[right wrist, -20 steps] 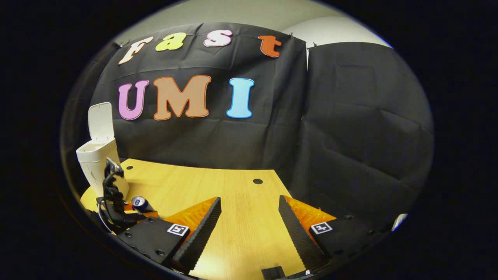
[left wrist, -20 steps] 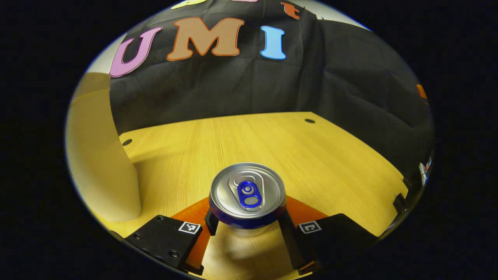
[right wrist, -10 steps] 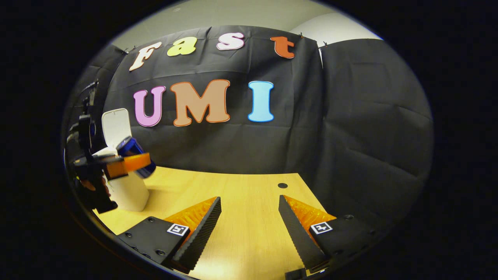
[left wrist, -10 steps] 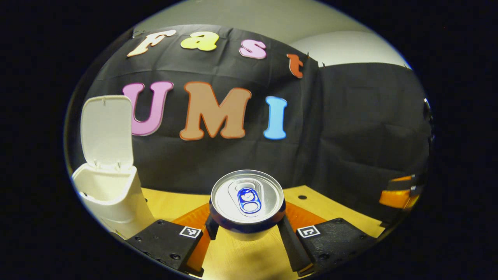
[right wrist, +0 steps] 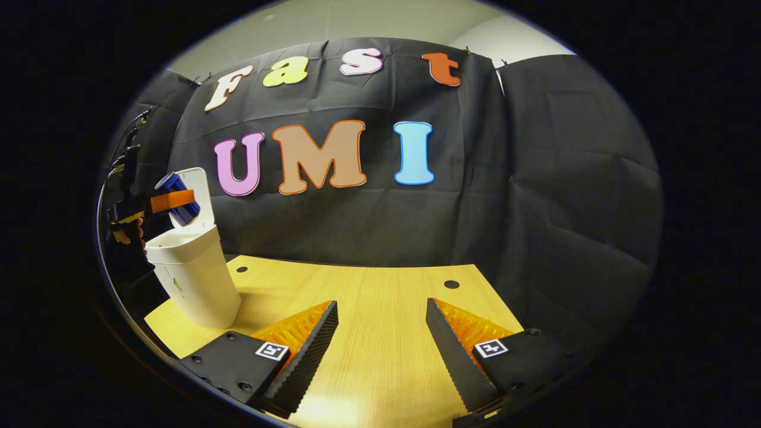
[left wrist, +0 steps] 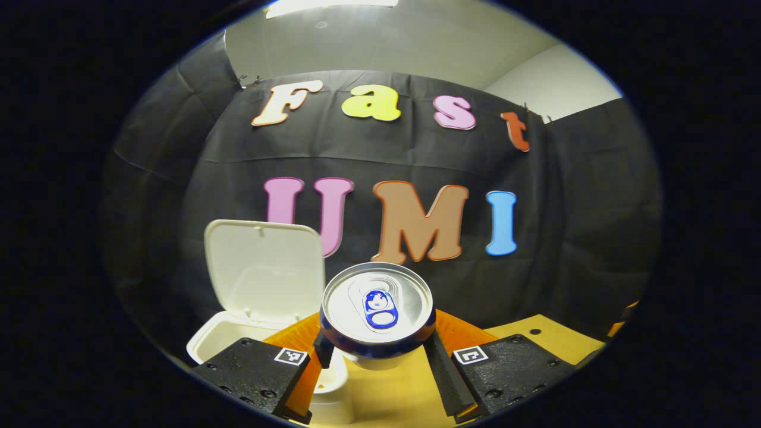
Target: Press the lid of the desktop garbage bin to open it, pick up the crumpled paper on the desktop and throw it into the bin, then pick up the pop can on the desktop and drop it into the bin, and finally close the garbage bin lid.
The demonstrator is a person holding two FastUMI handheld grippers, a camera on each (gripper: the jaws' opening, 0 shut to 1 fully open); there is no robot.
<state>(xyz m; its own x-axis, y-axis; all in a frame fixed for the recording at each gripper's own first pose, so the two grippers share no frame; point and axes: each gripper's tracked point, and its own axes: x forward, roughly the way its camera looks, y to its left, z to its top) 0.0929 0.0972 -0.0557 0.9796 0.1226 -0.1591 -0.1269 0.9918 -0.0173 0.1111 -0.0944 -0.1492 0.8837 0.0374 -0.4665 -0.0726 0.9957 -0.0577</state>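
The table (right wrist: 380, 297) runs wide and bare ahead of the right gripper (right wrist: 380, 333), which hovers low over it with jaws spread wide and nothing between them. At the table's left end stands the bin (right wrist: 193, 279), its lid (left wrist: 264, 270) tipped up and back, the mouth open. The left gripper (left wrist: 377, 356) holds the can (left wrist: 377, 306) clamped at its sides, lying with its top toward the camera; in the right gripper view the can (right wrist: 178, 199) hangs above the bin's mouth, in front of the lid. No paper lies on the table, so it is probably binned. The step in hand looks like the can drop. Next the left jaws should part once the can is squarely over the opening, then the lid must be closed.
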